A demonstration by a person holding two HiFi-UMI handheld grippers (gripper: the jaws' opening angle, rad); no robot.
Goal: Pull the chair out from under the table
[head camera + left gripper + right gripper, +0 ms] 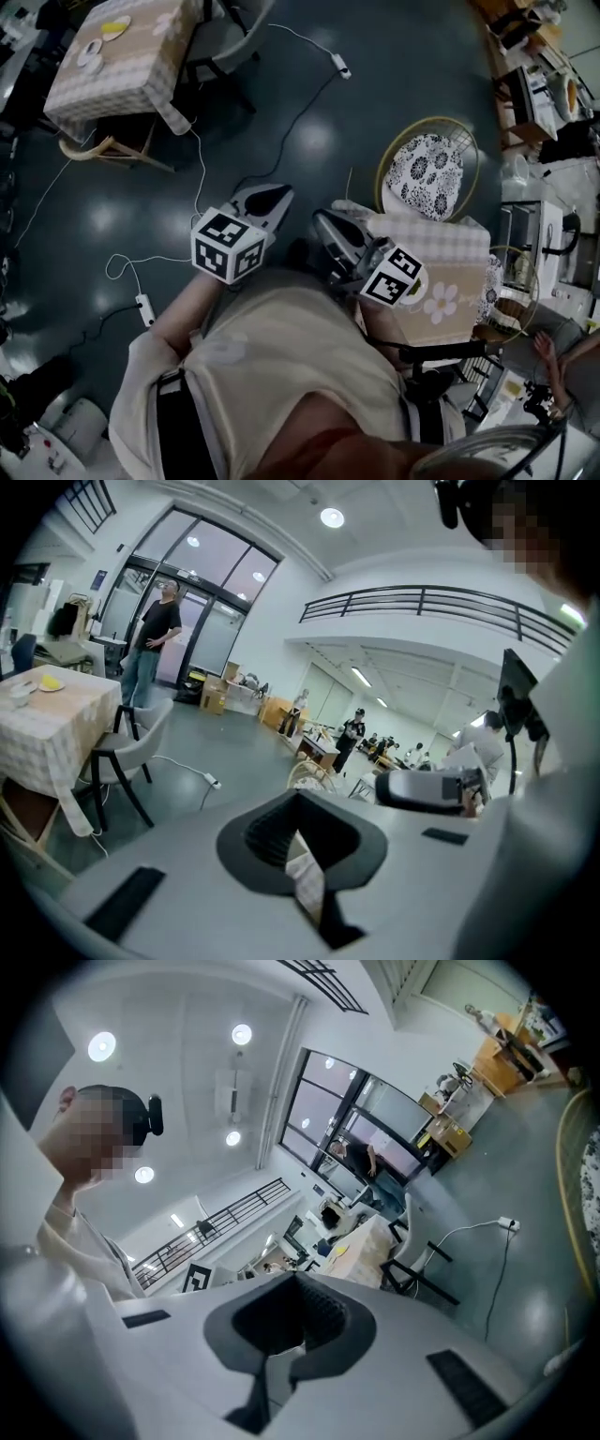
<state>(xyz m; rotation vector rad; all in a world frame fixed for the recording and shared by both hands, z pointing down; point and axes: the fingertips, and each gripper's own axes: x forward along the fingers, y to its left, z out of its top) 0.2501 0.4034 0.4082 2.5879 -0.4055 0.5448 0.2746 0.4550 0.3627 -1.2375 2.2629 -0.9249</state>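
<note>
A round wicker chair (pixel 427 167) with a black-and-white patterned cushion stands on the dark floor against the far side of a small table (pixel 448 246) with a beige checked cloth. My left gripper (pixel 270 197) is shut and empty, over bare floor to the chair's left. The right gripper (pixel 325 221) is also shut and empty, close to the table's left corner and touching nothing. In the left gripper view the shut left gripper (pixel 305 855) faces the wicker chair (pixel 307 774). The chair's rim (pixel 574 1180) shows at the right edge of the right gripper view.
A second clothed table (pixel 127 56) with plates and a grey chair (pixel 230 33) stands at the far left. White cables and a power strip (pixel 145 309) lie on the floor. Shelves and clutter (pixel 544 84) line the right side. A person (pixel 150 649) stands by the glass doors.
</note>
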